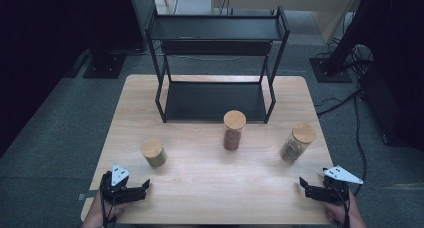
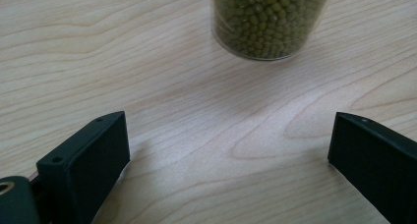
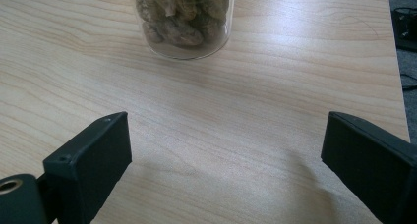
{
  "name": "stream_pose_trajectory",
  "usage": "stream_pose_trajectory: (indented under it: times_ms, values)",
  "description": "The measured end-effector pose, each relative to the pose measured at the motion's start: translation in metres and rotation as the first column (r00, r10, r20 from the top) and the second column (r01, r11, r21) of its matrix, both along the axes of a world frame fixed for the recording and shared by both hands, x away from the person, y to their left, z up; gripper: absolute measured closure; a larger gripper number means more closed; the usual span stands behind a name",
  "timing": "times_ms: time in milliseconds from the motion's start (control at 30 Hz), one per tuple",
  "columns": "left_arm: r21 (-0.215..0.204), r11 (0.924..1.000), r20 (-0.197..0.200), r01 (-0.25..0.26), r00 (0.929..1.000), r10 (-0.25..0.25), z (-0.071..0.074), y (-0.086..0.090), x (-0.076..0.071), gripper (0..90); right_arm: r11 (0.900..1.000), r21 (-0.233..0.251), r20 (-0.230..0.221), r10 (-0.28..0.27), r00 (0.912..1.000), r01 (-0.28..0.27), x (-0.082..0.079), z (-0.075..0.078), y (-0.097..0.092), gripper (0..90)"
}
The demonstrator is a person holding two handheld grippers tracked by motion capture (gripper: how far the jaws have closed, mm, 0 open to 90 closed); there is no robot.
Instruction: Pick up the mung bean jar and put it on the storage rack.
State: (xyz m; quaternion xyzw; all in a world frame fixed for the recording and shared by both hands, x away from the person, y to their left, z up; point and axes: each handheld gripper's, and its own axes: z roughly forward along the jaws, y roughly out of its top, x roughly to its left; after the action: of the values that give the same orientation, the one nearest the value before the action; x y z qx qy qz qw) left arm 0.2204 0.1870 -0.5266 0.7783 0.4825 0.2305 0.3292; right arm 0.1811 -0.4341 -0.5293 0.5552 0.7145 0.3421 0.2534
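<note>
Jars, left to right: short green-bean jar (image 1: 154, 153) ahead of the left gripper (image 1: 145, 185), jaws spread, empty; tall middle jar (image 1: 234, 130); right jar (image 1: 297, 143) ahead of the right gripper (image 1: 302, 182), likewise spread. Black shelf rack (image 1: 216, 68) stands behind on the wooden table (image 1: 210, 183); grey carpet (image 1: 45, 153) surrounds.

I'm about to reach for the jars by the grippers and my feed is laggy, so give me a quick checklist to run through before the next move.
1. Left gripper open, nothing between the jaws: ok.
2. Right gripper open, nothing between the jaws: ok.
3. Short jar of green beans upright ahead of the left gripper, bare table between them: ok.
4. Jar of brown pieces upright ahead of the right gripper, path free: ok.
5. Wooden lids seated tightly on both jars: cannot tell.
6. Middle jar stands apart from both, in front of the black rack; no crowding: ok.
</note>
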Motion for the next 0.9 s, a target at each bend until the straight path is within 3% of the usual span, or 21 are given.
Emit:
stream_pose_trajectory:
  times_ms: [400,633,900]
  values:
    - [-0.027,0.9996,0.008,-0.009,0.9999,0.009,0.001,-0.013,0.005,2.4,1.0,0.004,0.002,0.003,1.0,-0.003,0.0,0.0,0.0,4.4]
    - [-0.065,0.9975,0.005,-0.03,0.9995,0.03,0.001,-0.018,0.012,3.7,1.0,0.004,0.004,0.002,1.0,-0.002,-0.001,0.0,0.0,4.4]
    - [-0.068,0.9965,-0.007,-0.047,0.9989,0.047,0.001,-0.027,0.021,3.8,1.0,0.0,0.005,0.003,1.0,-0.003,-0.001,0.0,0.001,4.4]
